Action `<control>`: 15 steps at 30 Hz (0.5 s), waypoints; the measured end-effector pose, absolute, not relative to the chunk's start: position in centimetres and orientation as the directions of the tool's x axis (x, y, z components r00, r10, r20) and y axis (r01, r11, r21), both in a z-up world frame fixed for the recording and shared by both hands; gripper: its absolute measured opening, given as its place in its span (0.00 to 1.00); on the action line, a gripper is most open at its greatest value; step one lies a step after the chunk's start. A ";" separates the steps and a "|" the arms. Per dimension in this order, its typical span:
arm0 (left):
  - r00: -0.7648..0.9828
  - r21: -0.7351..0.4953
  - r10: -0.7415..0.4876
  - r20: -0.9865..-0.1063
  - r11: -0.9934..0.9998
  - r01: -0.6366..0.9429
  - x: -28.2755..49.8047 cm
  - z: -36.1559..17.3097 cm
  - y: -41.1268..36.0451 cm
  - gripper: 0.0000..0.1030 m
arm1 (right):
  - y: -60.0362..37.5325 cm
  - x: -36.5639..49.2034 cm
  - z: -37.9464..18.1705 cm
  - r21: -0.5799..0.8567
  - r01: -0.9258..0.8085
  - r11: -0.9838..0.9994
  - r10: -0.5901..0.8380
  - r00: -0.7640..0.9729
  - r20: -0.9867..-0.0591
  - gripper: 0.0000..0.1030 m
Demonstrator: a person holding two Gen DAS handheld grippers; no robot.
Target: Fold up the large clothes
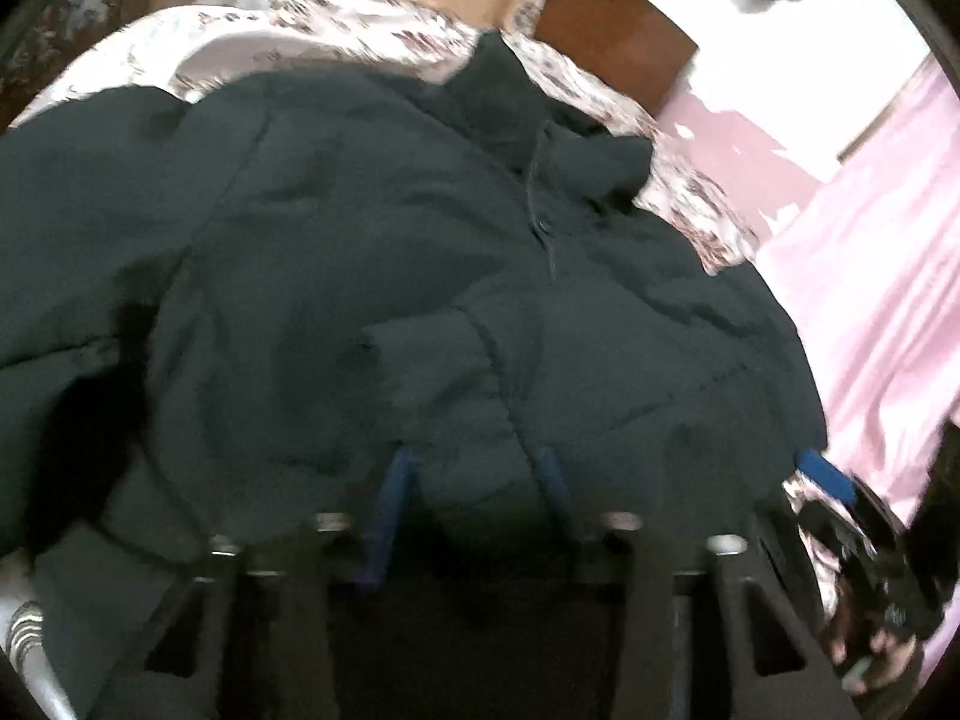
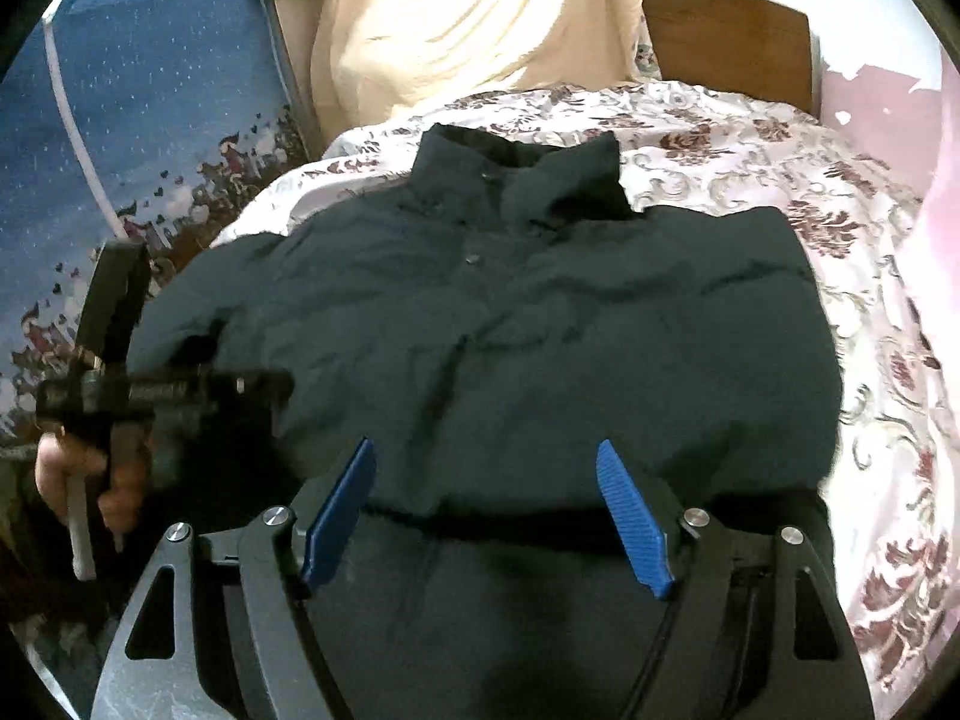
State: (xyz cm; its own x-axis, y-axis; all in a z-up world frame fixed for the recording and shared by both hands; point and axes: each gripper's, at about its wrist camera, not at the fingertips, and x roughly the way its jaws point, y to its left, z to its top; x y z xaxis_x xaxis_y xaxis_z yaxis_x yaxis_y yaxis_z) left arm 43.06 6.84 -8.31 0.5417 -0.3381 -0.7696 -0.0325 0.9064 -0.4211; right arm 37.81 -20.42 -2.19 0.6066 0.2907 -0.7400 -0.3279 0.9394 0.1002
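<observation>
Lying front-up on a floral bedspread [image 2: 750, 138], a dark padded jacket [image 2: 510, 330] is spread almost flat, its stand-up collar pointing to the far wooden headboard [image 2: 732, 36] and its hem at the near edge of the bed. A cream cloth [image 2: 480, 18] hangs at the far left.

The right gripper [image 2: 486, 516] hangs just over the near hem with its blue pads well apart and nothing pinched between them.

The left gripper [image 1: 471, 480] is down at the left part of the near edge, where its own blurred view shows a bunched fold of the dark cloth standing between its blue fingers [image 1: 390, 480]. It reads as closed on that fold, though the blur hides how firmly. From the right-hand camera the same tool appears at the jacket's left side, with the person's hand [image 2: 78, 468] around its handle.

The jacket looks soft, bulky and quilted. It is likely to be heavier than a shirt, prone to sag and puff back up, and possibly slick on its shell. Judged from this, the sound places to hold are the seamed hem corners or the shoulder seams, taking a full pinch of doubled cloth and not a single skin of fabric. Lifting both ends together should stop the middle dragging the bedspread along.
</observation>
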 end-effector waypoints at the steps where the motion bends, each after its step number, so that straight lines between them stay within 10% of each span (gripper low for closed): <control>1: 0.558 -0.403 -0.319 -0.766 0.915 -0.030 42.9 -8.0 6.9 0.03 | -20.8 37.5 -2.0 0.079 -0.323 0.943 0.274 0.618 -0.737 0.70; 15: 0.731 -0.196 -0.030 -0.682 0.970 -0.143 40.7 -2.1 12.2 0.03 | -27.2 40.8 0.5 -0.106 -0.005 0.994 -0.064 0.771 -0.634 0.70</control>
State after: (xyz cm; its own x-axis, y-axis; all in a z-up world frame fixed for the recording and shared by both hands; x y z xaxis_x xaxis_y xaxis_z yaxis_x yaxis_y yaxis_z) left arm 40.68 12.22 -2.06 0.7305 -0.0303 -0.6822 -0.1432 0.9700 -0.1965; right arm 40.82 -27.19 0.51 0.7709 -0.0638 -0.6338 -0.0052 0.9943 -0.1064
